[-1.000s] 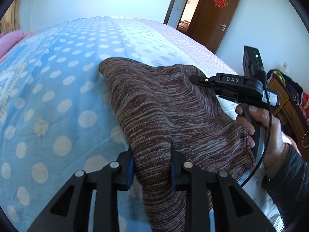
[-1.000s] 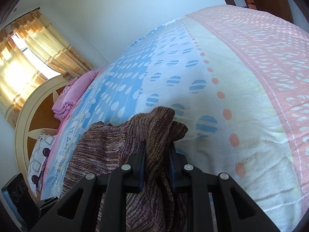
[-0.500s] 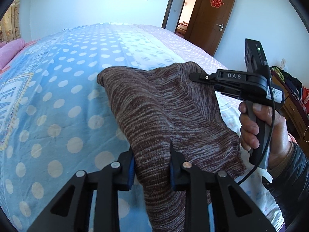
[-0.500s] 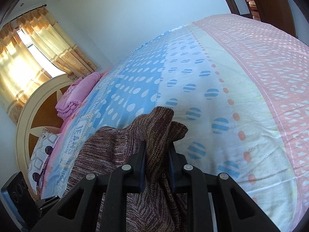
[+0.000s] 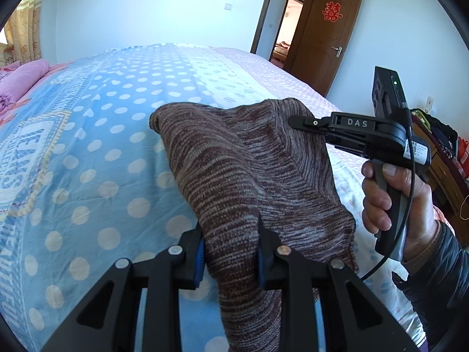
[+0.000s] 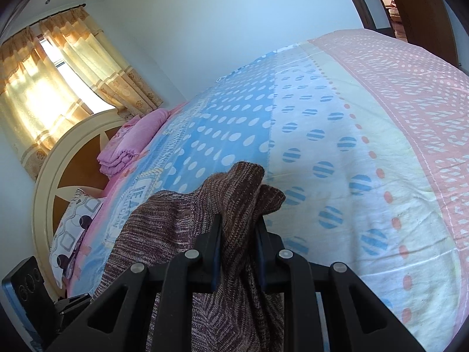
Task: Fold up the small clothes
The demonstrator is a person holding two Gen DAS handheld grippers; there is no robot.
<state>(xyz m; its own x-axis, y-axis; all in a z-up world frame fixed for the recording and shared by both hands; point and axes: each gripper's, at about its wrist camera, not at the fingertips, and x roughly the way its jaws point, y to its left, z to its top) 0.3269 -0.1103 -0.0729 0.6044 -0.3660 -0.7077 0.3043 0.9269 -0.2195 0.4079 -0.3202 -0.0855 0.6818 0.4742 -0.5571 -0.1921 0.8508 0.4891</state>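
Note:
A brown striped knit garment [image 5: 243, 170] hangs lifted over the bed, stretched between both grippers. My left gripper [image 5: 230, 252] is shut on a bunched fold of its near edge. In the right wrist view the same garment [image 6: 234, 202] bunches up between the pads of my right gripper [image 6: 238, 243], which is shut on it. From the left wrist view the right gripper [image 5: 296, 123] shows side-on at the garment's far right corner, held by a hand [image 5: 392, 202] in a dark sleeve. The garment's lower part drops below both frames.
The bed [image 5: 88, 152] carries a blue dotted, white and pink patterned sheet [image 6: 366, 135]. A folded pink blanket [image 6: 132, 140] and a patterned pillow [image 6: 73, 228] lie by the round headboard. A brown door [image 5: 325, 35] stands open; cluttered furniture [image 5: 445, 158] is at the right.
Both grippers have risen and carried the garment upward, so more of the bed and room shows beyond it. Both grips are unchanged.

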